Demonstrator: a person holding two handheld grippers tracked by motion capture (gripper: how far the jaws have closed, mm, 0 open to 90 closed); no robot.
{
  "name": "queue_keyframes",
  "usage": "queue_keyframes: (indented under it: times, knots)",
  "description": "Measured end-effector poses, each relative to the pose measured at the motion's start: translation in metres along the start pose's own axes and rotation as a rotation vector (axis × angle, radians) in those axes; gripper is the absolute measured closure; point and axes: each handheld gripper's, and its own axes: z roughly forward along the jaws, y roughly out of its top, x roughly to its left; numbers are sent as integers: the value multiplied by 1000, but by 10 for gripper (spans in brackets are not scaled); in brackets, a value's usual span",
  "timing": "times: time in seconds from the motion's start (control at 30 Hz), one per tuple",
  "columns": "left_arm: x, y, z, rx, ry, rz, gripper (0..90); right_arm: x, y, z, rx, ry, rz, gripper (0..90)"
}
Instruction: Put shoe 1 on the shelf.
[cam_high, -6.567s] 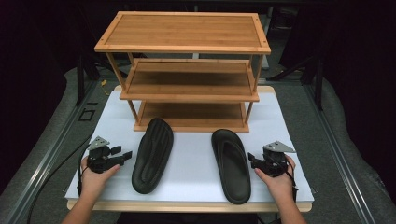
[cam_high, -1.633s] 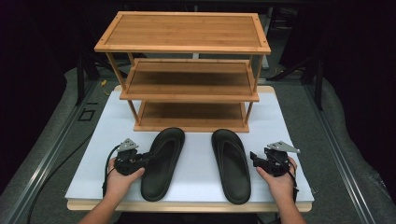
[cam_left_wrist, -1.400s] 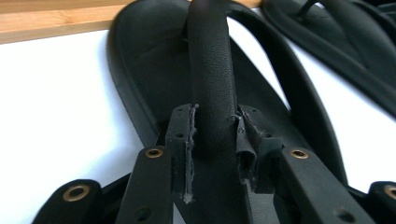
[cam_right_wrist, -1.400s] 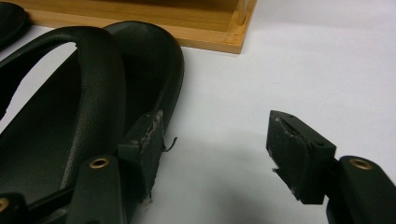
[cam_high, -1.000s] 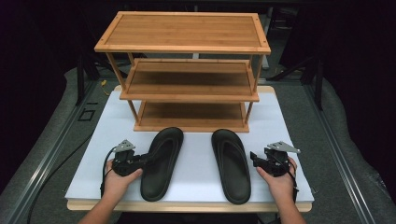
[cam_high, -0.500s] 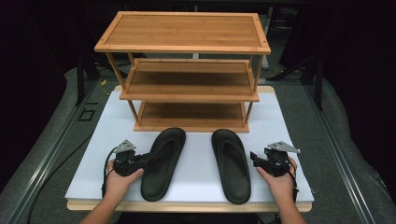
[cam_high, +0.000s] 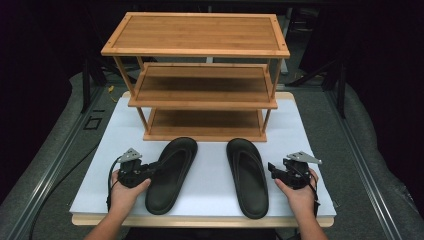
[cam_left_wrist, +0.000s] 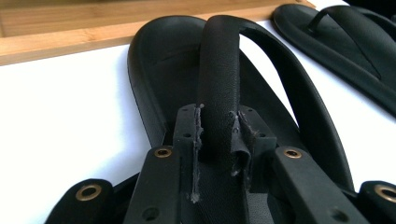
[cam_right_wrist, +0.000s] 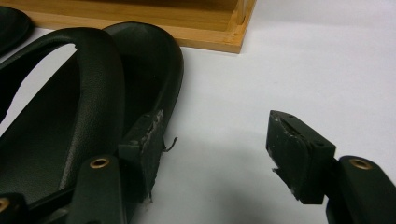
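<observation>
On the white table (cam_high: 210, 197), two black flip-flops are lying side by side, just near the wooden shoe rack (cam_high: 197, 75). The left gripper (cam_high: 150, 170) is squeezing the strap (cam_left_wrist: 218, 84) of the left flip-flop (cam_high: 171, 172), with both pads pressing on it. The right gripper (cam_high: 272, 170) is sitting at the right edge of the right flip-flop (cam_high: 247, 175). Its jaws are standing wide apart; one pad is touching the shoe's edge and the other is hanging over bare table.
</observation>
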Motion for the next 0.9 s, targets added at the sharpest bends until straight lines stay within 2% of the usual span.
queue_keyframes:
  times: [0.23,0.47,0.67,0.8,0.9]
  knots:
    - [1,3,-8,-28,3,-18,717,0,0,0,-11,1,9,363]
    - [-1,10,-20,-76,-5,-36,717,-1,0,0,-1,4,9,363]
    - [-3,14,-28,-88,-4,-47,718,-1,-1,1,-7,1,12,363]
    - [-6,19,-37,-92,9,-44,718,-1,0,-1,-6,2,14,363]
    - [-9,26,-49,-121,19,-39,719,-1,0,-1,-4,0,16,363]
